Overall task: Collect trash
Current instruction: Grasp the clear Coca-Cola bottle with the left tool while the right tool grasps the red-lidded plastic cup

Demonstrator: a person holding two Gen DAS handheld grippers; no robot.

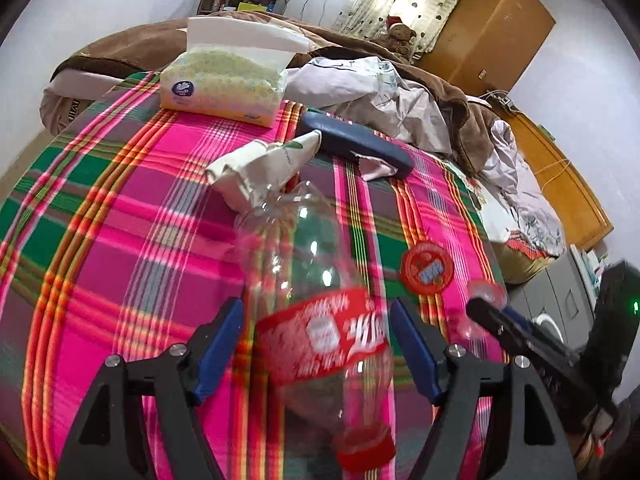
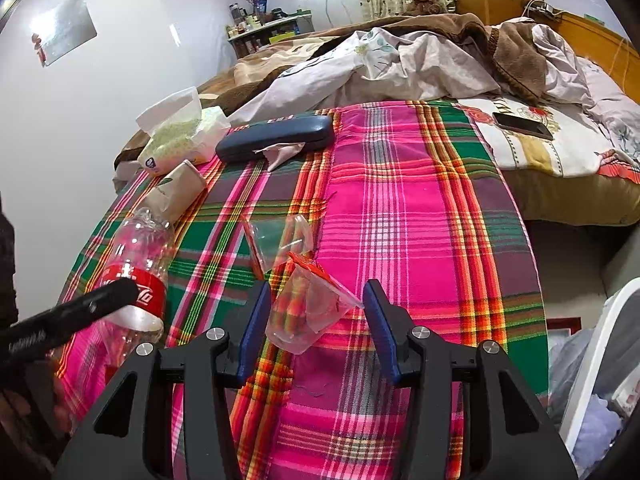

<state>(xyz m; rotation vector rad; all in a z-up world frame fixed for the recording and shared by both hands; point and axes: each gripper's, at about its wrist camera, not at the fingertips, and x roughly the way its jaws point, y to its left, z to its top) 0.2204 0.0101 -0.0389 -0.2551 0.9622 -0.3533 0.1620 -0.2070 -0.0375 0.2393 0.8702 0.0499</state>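
An empty clear plastic bottle [image 1: 316, 304] with a red label and red cap lies on the plaid cloth between the open jaws of my left gripper [image 1: 316, 348], cap toward the camera; contact is not visible. It also shows in the right wrist view [image 2: 136, 264]. A small clear plastic cup [image 2: 308, 308] with a red peeled lid lies between the open jaws of my right gripper [image 2: 314, 320]. That cup's red lid [image 1: 426, 268] shows in the left wrist view. A crumpled beige paper bag [image 1: 264, 168] lies beyond the bottle. A clear wrapper [image 2: 280, 240] lies past the cup.
A tissue pack [image 1: 224, 88] and a dark blue glasses case [image 1: 356, 142] lie farther back on the plaid cloth [image 2: 420, 208]. A phone [image 2: 522, 125] rests on the bed among rumpled bedding [image 2: 400, 60]. A white bin rim [image 2: 596, 360] stands at the right.
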